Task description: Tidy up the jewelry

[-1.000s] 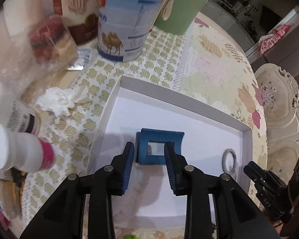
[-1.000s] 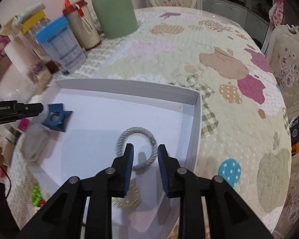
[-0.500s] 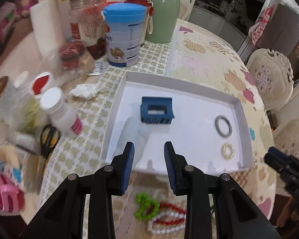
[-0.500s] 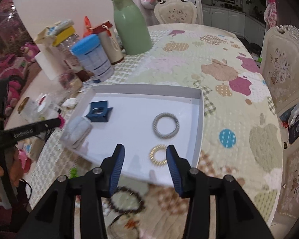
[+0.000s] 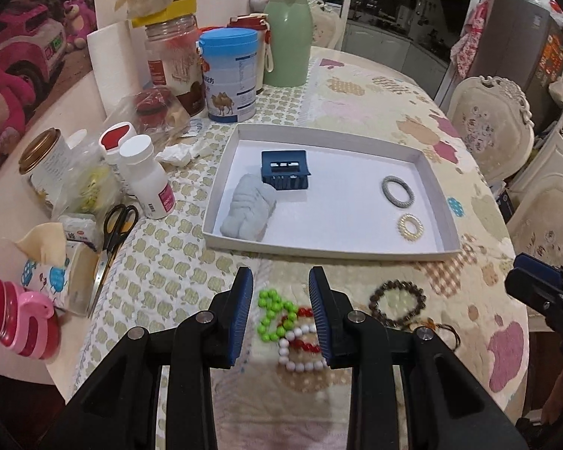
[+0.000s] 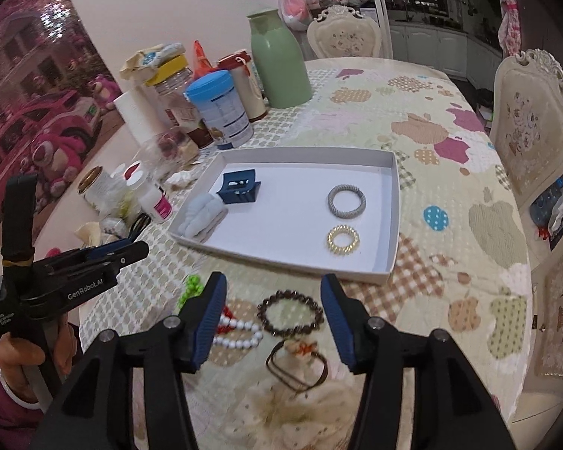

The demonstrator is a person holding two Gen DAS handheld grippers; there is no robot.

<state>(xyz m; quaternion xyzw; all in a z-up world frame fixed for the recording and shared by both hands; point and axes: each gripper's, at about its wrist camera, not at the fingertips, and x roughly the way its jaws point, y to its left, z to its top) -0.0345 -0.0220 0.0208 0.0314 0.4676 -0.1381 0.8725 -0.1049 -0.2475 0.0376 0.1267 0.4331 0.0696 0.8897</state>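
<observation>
left tongs [image 5: 280, 292] narrow, empty | right tongs [image 6: 273, 298] wide, empty | brown bead bracelet [image 6: 291, 312] lower centre, outside tray [image 6: 392, 225] | likely light, slippery, floppy | pinch across beads

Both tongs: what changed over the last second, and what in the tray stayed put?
Both pulled back out of the white tray, toward the near table edge. The left tongs left the blue hair clip and are open over the green, red and white beads. The right tongs left the grey hair tie, opened wider, and frame the brown bead bracelet. Clip, grey tie and gold tie stayed put.
</observation>
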